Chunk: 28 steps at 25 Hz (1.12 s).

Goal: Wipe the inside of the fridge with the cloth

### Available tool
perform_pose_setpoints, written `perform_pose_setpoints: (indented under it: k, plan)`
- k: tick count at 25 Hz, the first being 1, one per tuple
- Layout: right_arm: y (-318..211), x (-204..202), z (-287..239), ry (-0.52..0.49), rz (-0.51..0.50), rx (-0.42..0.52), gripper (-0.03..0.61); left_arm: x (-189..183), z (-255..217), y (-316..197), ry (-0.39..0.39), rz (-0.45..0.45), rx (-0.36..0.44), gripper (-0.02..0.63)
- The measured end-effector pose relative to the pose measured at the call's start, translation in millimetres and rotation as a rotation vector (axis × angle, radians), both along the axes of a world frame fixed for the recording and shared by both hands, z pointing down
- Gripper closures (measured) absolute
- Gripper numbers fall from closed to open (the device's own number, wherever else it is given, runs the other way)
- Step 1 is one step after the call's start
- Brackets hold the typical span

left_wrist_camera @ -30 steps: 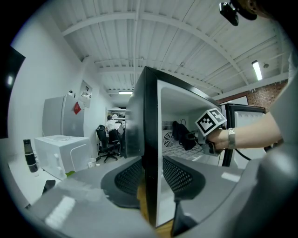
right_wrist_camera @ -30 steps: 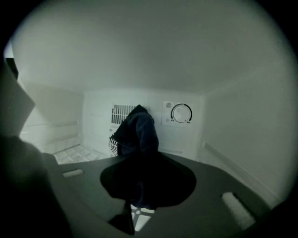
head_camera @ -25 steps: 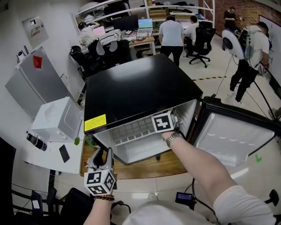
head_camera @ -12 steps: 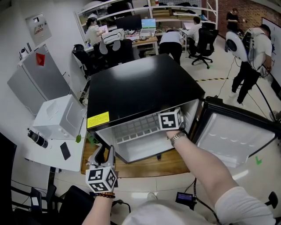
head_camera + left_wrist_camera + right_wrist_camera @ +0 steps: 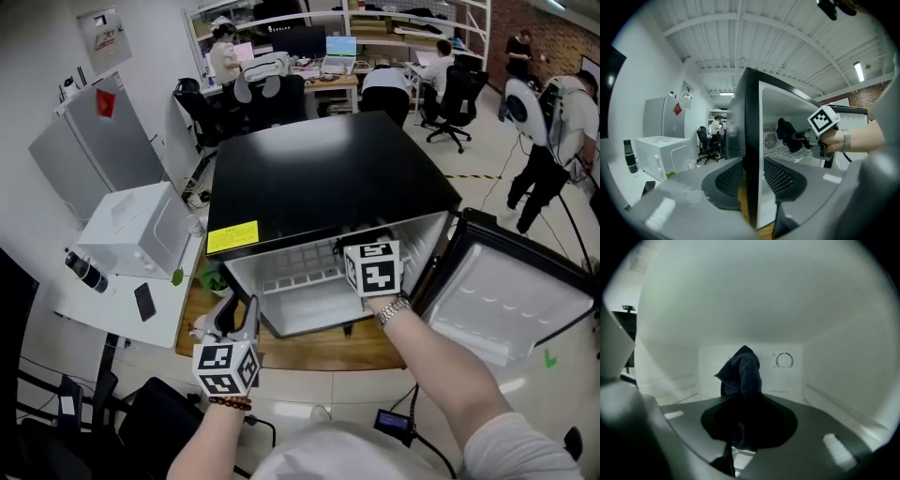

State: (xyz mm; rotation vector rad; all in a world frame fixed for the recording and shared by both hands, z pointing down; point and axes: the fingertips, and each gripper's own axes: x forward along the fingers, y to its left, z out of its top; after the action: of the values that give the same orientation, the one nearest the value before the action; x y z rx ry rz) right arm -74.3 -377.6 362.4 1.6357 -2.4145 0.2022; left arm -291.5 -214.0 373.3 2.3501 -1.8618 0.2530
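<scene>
Black box-shaped mini fridge (image 5: 328, 178): door open, white interior. Dark blue fabric cloth (image 5: 743, 376): clamped in right tongs (image 5: 799, 139), inside fridge cavity, bunched upright. Left tongs (image 5: 236, 314): apart, at fridge's left front edge.

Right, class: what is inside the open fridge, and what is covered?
The right tool, shut on a dark cloth, a wire shelf, and a dial on the back wall. The fridge top covers the rear from above.
</scene>
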Motion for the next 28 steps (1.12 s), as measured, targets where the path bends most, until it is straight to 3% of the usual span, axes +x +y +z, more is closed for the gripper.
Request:
perform_pose_setpoints:
  k: [6, 12, 20, 28]
  plan:
    - [29.3, -89.8, 1.2, -0.015, -0.205, -0.018, 0.502, 0.0, 1.1, 0.9, 0.005, 0.012, -0.001, 0.477]
    - [31.1, -148.5, 17.6, 0.007, -0.280, -0.060, 0.502, -2.2, 1.6, -0.5, -0.002, 0.033, -0.003, 0.477]
    - [28.8, -194.8, 35.4, 0.029, -0.347, -0.141, 0.502, -3.3, 1.4, -0.2, -0.010, 0.057, 0.001, 0.477]
    - [23.5, -191.1, 54.3, 0.146, -0.306, -0.230, 0.502, -3.7, 1.8, -0.2, -0.004, 0.063, -0.001, 0.477]
